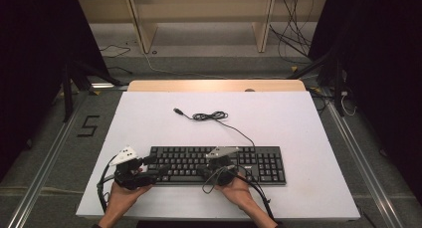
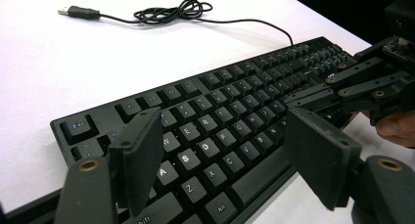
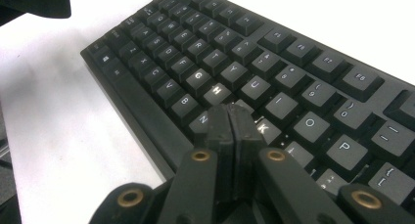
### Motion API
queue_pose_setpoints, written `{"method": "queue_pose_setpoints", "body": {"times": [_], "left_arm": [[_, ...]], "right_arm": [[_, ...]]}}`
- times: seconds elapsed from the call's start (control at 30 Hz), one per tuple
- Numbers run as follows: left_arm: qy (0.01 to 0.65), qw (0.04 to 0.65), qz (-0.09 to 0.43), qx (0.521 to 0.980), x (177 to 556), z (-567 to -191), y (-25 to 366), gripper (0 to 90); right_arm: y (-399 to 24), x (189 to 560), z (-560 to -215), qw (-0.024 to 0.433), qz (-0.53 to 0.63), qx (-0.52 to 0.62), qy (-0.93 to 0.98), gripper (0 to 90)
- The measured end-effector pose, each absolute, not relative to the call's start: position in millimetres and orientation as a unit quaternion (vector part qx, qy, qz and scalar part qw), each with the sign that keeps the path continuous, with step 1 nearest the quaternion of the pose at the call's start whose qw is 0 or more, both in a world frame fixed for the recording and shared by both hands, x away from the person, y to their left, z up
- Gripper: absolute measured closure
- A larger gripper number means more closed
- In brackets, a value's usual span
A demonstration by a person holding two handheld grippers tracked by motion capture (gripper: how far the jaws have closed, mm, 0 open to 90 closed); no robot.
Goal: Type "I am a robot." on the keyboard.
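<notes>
Typing looks like the work in hand: 2 hand-held tongs are hovering over a black keyboard (image 1: 217,165) that is lying square across the near half of the white worktop (image 1: 298,123), within easy reach of both forearms.

At the left, the left tongs (image 1: 158,169) are standing wide with nothing between them; in the left gripper view they (image 2: 222,155) are framing the A, S and D keys from above the keyboard's left end without pressing on any of them, which reads as a waiting pose.

Toward the middle, the right tongs (image 1: 203,169) are pinched fully together on nothing, making 1 narrow tip. In the right gripper view that tip (image 3: 230,123) is pointing down at the home row near the J and K keys, probably so it can poke 1 key without catching its neighbours; whether it is touching a key I cannot tell.

Behind the keyboard, its cable (image 1: 219,119) is running off the back edge into a loose coil, and the USB plug (image 1: 177,110) is lying unplugged, well clear of the hands.

Around the worktop, grey flooring, a taped 5 (image 1: 87,125) at the left, pale wooden frame legs (image 1: 143,29) and loose wires (image 1: 293,34) are sitting in a dark room.
</notes>
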State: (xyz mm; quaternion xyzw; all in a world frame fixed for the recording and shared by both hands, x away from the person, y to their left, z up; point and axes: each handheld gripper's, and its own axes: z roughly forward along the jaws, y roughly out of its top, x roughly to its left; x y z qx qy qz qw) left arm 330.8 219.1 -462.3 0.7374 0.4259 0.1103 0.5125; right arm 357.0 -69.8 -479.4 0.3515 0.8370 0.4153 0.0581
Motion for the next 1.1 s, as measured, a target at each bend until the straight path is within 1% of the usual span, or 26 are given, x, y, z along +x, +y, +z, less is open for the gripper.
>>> {"method": "queue_pose_setpoints", "body": {"times": [0.47, 0.53, 0.8, 1.03, 1.1], "left_arm": [[0.424, 0.517, 0.112, 0.735, 330.0, -461.7, 218.6, 29.4], [0.424, 0.518, 0.113, 0.735, 329.7, -461.6, 218.5, 29.5], [0.424, 0.517, 0.114, 0.735, 330.3, -461.9, 219.1, 29.4], [0.424, 0.519, 0.116, 0.733, 330.4, -461.5, 220.5, 29.3], [0.424, 0.520, 0.116, 0.732, 330.3, -461.2, 220.9, 29.3]], "right_arm": [[-67.4, 355.8, -486.2, 0.054, 0.411, 0.348, 0.841, 90.0], [-66.5, 354.8, -486.0, 0.062, 0.409, 0.342, 0.844, 90.0], [-67.2, 355.5, -485.6, 0.055, 0.411, 0.349, 0.840, 90.0], [-70.4, 355.8, -480.9, 0.048, 0.429, 0.350, 0.831, 79.6], [-72.0, 356.0, -478.9, 0.045, 0.436, 0.352, 0.827, 72.4]]}}
